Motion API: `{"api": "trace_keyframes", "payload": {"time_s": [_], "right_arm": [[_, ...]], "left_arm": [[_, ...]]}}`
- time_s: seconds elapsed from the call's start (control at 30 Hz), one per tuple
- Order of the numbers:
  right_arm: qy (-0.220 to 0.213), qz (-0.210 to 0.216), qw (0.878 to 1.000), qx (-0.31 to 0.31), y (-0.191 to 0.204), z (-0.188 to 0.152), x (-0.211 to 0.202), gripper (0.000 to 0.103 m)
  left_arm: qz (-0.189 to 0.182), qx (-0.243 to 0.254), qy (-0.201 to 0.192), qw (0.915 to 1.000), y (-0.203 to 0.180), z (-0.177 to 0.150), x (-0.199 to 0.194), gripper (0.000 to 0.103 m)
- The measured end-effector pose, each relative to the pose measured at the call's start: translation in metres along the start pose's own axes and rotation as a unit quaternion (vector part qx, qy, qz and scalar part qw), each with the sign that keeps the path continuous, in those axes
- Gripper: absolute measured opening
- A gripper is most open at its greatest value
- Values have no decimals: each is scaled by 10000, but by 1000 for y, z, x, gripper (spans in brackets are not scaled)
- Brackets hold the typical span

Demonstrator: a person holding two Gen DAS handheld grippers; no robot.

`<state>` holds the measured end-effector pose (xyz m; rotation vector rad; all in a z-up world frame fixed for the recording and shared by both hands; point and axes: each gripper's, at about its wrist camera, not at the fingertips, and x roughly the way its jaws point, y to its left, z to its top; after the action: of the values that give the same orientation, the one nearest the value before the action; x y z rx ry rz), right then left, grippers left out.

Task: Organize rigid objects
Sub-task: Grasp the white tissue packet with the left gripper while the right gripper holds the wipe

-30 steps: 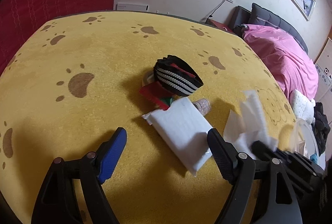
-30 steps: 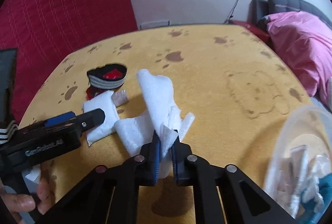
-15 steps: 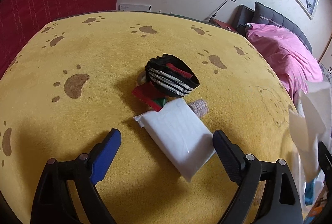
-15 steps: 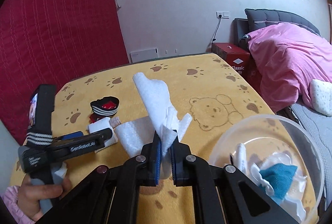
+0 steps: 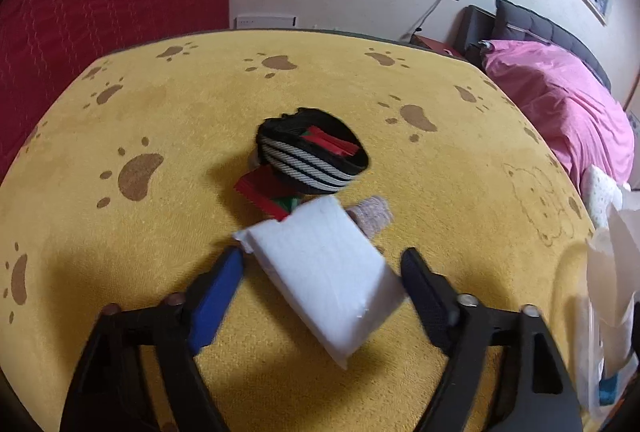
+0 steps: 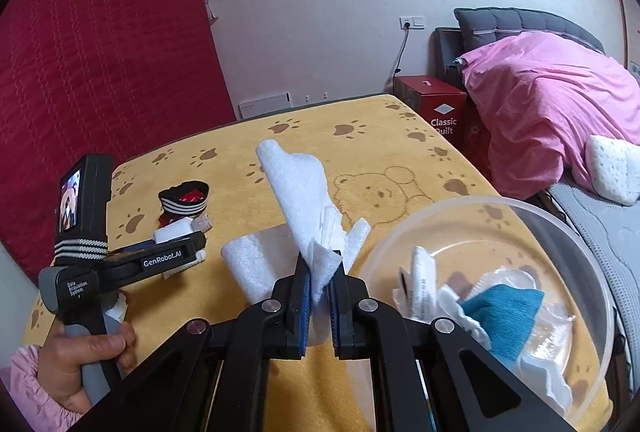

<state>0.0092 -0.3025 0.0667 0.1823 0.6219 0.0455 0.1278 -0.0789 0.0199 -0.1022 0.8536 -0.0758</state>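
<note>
Left gripper [image 5: 322,272] closing around white packet [image 5: 324,272]: light, soft, best taken across its flanks. Right gripper [image 6: 319,284] clamped on limp tissue [image 6: 300,192].

The tabletop [image 5: 200,112] wore matt, fuzzy yellow cloth; the bowl [image 6: 576,232] was clear glossy plastic; the tissue [image 6: 304,192] was soft white paper.
</note>
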Motion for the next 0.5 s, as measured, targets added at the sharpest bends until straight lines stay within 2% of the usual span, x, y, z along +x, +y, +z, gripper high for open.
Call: {"api": "trace_keyframes", "payload": {"time_s": [0.2, 0.5], "right_arm": [[-77, -98, 9998, 140, -13, -2, -8, 8], [-107, -271, 9990, 351, -32, -5, -15, 8]], "left_arm": [[-40, 57, -74, 9999, -1, -3, -6, 64], [-159, -10, -104, 9998, 6, -15, -28, 64]]}}
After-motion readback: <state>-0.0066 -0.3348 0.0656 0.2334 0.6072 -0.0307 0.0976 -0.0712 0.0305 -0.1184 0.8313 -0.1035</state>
